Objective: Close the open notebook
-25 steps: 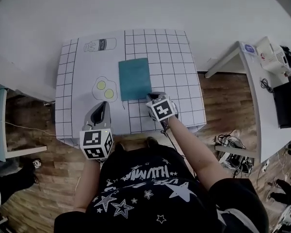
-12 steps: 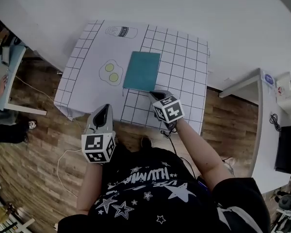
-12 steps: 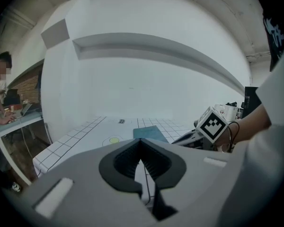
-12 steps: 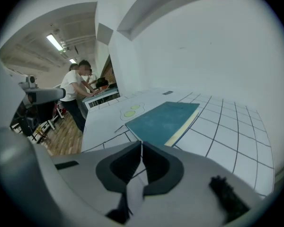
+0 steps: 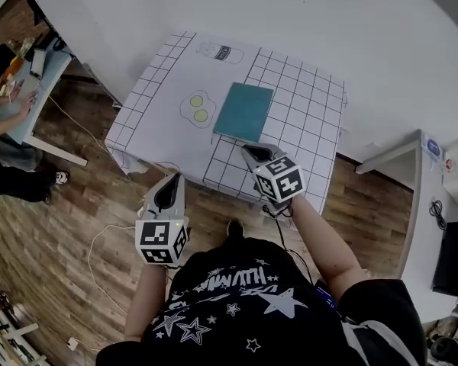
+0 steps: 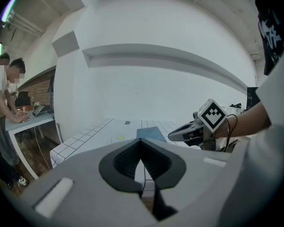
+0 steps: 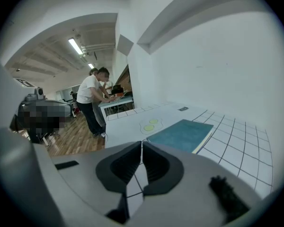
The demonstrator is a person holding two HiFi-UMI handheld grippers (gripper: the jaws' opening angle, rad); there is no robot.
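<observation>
A: Two claws are in play. How do they stand?

B: Both have their jaws pressed together at the tips, with nothing between them. The left gripper [image 6: 141,142] carries nothing, and neither does the right gripper [image 7: 141,144].

A: And the notebook?

B: The notebook [image 5: 244,111] lies flat and closed on the table [image 5: 149,101], with its teal cover facing up. It sits on the checked cloth, just to the right of the fried-egg drawing [image 5: 198,107]. The bottle drawing [image 5: 219,52] is farther back, near the far edge.

A: Is either claw touching it?

B: No. From the head view, the right gripper's tips are over the cloth near the notebook's near edge, and they point toward it. In the right gripper view the cover lies ahead and clear of the jaws.

A: And the left one?

B: It is off the table's near edge, over the wooden floor [image 5: 76,219], well apart from the notebook and angled toward the table.

A: Anything else in view?

B: A person [image 7: 92,103] leans over a desk off to the left.
</observation>
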